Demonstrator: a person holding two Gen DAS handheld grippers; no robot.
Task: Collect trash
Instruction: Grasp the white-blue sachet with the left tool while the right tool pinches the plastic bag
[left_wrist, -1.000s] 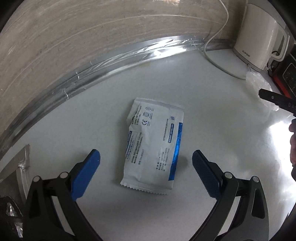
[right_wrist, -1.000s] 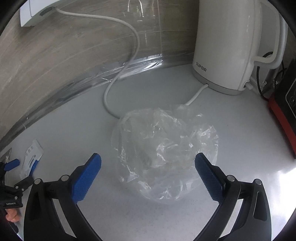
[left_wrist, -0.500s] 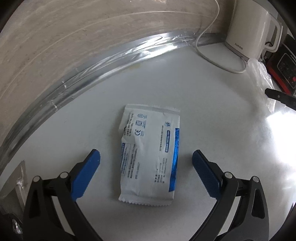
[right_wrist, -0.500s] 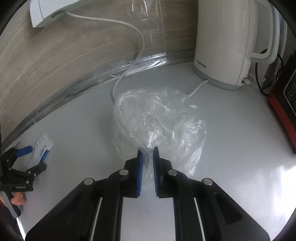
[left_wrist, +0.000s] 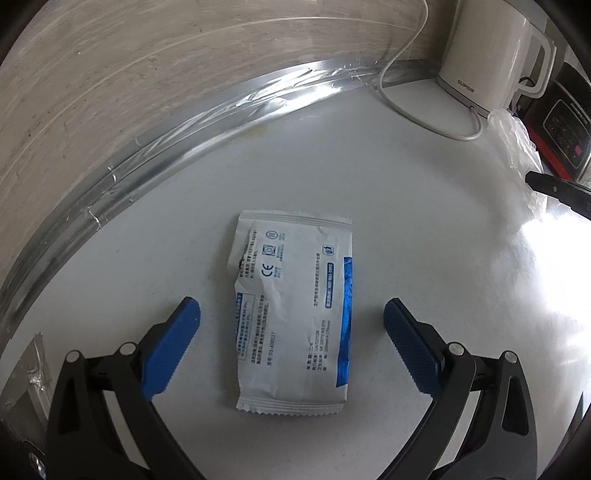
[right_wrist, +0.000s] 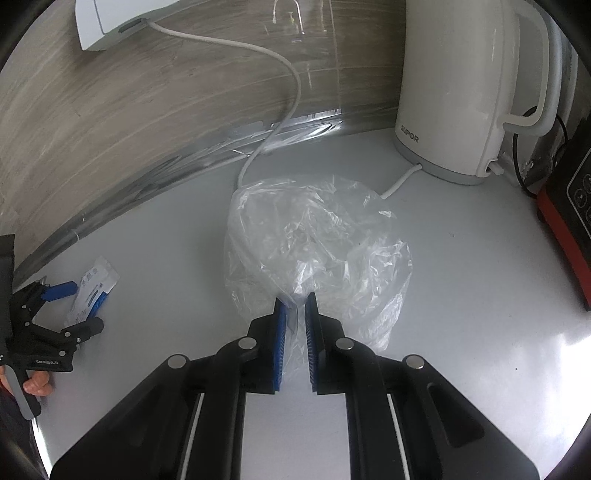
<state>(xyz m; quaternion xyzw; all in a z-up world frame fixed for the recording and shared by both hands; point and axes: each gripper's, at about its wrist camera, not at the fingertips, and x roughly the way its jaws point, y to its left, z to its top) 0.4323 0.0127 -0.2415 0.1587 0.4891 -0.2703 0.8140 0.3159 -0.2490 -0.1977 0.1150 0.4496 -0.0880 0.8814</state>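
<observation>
Counter (left_wrist: 424, 229), white, runs along a wood-look wall; kettle (right_wrist: 458, 92) at the back right with its cord (right_wrist: 291, 88) trailing left. Clear plastic bag (right_wrist: 314, 240) lies crumpled mid-counter in front of the kettle. Right gripper (right_wrist: 295, 306) angled steeply down, jaws pinched tight on the bag's near edge. Left gripper (left_wrist: 291, 314) also tilted down, low over the counter, jaws spread wide, nothing held. White and blue wrapper (left_wrist: 295, 310) lies flat between its 2 fingers, untouched.

bare counter (left_wrist: 424, 206) lies open between wrapper (left_wrist: 293, 314) and bag (right_wrist: 314, 243); kettle (right_wrist: 458, 88) blocks the back.
</observation>
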